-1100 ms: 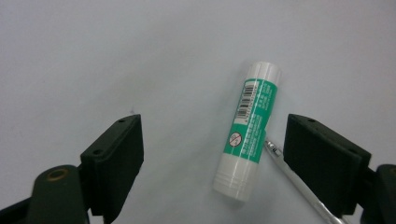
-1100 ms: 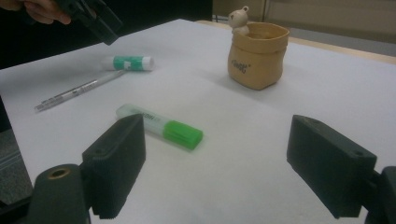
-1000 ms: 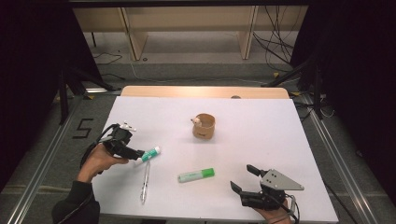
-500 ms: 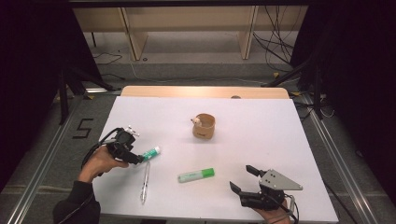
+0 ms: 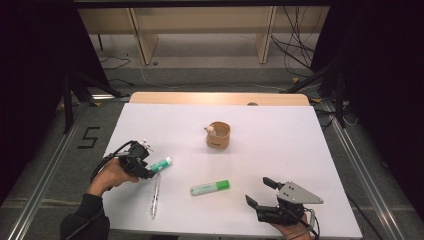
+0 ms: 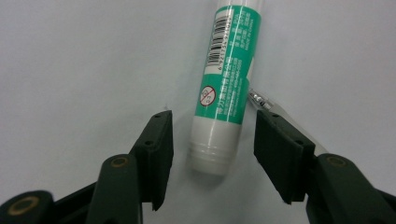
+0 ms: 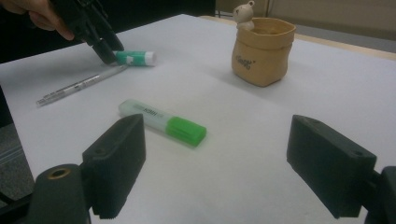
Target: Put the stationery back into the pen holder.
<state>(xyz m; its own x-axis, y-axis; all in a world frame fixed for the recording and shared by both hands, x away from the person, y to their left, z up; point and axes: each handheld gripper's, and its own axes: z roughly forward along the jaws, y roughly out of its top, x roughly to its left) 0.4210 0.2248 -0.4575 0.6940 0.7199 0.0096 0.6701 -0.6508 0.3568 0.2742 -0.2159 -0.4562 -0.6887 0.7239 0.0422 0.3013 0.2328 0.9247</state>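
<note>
the left gripper [image 6: 212, 154] has its flat black jaws parted around the white ribbed end of a smooth teal-and-white plastic glue stick [image 6: 229, 84], with gaps on both sides. a slim clear plastic pen [image 5: 155, 194] lies just beside the stick. the right gripper [image 7: 215, 172] gapes wide near a translucent green highlighter [image 7: 161, 122], holding nothing.

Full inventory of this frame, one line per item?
Glue stick: 1, green and white, lying at table's left, between the left gripper's open jaws.
Pen: 1, clear, lying just right of the left hand.
Highlighter: 1, green, lying at front centre.
Pot: 1, tan with small bear figure on rim, upright at table centre.
Table: 1, white.
Left gripper: 1, black, open.
Right gripper: 1, black, open, front right.
</note>
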